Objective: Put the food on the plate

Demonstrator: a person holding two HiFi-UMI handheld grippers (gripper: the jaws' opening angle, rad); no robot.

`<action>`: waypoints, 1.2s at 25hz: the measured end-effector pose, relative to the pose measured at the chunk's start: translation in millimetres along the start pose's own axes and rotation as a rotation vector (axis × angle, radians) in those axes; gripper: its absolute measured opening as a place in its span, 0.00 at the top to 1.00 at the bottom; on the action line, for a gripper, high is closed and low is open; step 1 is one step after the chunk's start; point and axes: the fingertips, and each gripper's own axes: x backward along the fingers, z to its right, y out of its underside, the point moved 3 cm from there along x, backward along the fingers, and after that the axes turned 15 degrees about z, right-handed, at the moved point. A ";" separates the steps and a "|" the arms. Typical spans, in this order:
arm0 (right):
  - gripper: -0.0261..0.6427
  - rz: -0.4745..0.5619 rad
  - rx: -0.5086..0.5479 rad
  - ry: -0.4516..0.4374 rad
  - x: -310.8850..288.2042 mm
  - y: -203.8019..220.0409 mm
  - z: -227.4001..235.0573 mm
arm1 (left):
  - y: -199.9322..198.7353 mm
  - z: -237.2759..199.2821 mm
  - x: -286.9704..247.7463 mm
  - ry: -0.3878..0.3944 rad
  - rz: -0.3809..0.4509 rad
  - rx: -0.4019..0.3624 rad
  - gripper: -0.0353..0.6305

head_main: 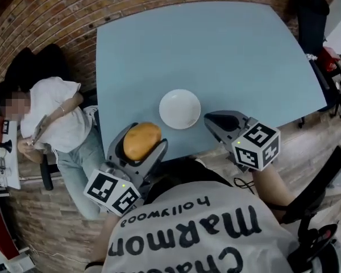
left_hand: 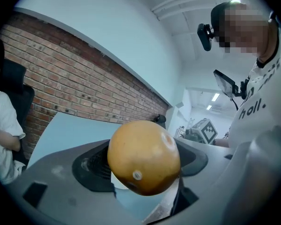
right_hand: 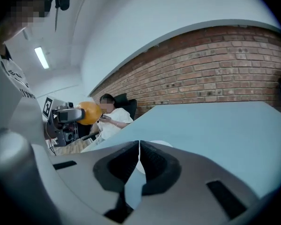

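Observation:
My left gripper (head_main: pixel 140 145) is shut on a round golden-brown bun (head_main: pixel 141 140), held just over the near edge of the light blue table (head_main: pixel 216 50). The bun (left_hand: pixel 144 157) fills the middle of the left gripper view, clamped between the grey jaws. An empty white plate (head_main: pixel 179 108) sits on the table near its front edge, a little right of and beyond the bun. My right gripper (head_main: pixel 214 123) hovers just right of the plate, its jaws closed together with nothing between them. In the right gripper view the closed jaw tips (right_hand: pixel 139 150) hide most of the plate (right_hand: pixel 165 145).
A seated person in a white shirt (head_main: pixel 54 118) is close to the table's left side. A brick wall (head_main: pixel 51 16) runs behind and to the left. Dark chairs (head_main: pixel 312 16) stand at the table's far right corner.

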 end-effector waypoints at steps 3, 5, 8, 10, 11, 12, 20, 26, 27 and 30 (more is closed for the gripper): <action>0.94 -0.025 0.012 -0.049 -7.5 0.0 26.7 | 18.4 1.1 -20.4 -0.054 -0.019 0.005 0.42; 0.94 -0.046 0.018 -0.085 -14.9 3.9 36.4 | 28.8 0.3 -29.9 -0.091 -0.026 -0.002 0.42; 0.94 -0.074 0.027 -0.152 -27.8 10.5 43.2 | 41.6 -1.8 -42.8 -0.131 -0.014 -0.013 0.42; 0.94 -0.082 0.030 -0.185 -36.6 12.3 48.5 | 50.6 -4.9 -50.8 -0.141 -0.008 -0.036 0.42; 0.94 -0.085 0.029 -0.200 -40.3 12.9 51.3 | 56.5 -6.7 -53.9 -0.145 -0.014 -0.061 0.42; 0.94 -0.090 0.026 -0.214 -43.4 13.8 54.0 | 63.2 -8.8 -56.4 -0.152 -0.027 -0.091 0.42; 0.94 -0.151 -0.004 -0.303 -62.0 29.1 66.6 | 106.8 -32.0 -83.8 -0.155 -0.191 -0.184 0.42; 0.94 -0.167 -0.016 -0.327 -70.6 42.6 71.4 | 137.0 -39.0 -100.7 -0.096 -0.281 -0.226 0.42; 0.94 -0.169 -0.019 -0.328 -71.3 44.9 72.0 | 141.6 -39.8 -101.5 -0.092 -0.292 -0.223 0.42; 0.94 -0.176 -0.023 -0.330 -70.9 48.8 73.1 | 151.8 -39.7 -106.1 -0.070 -0.324 -0.221 0.42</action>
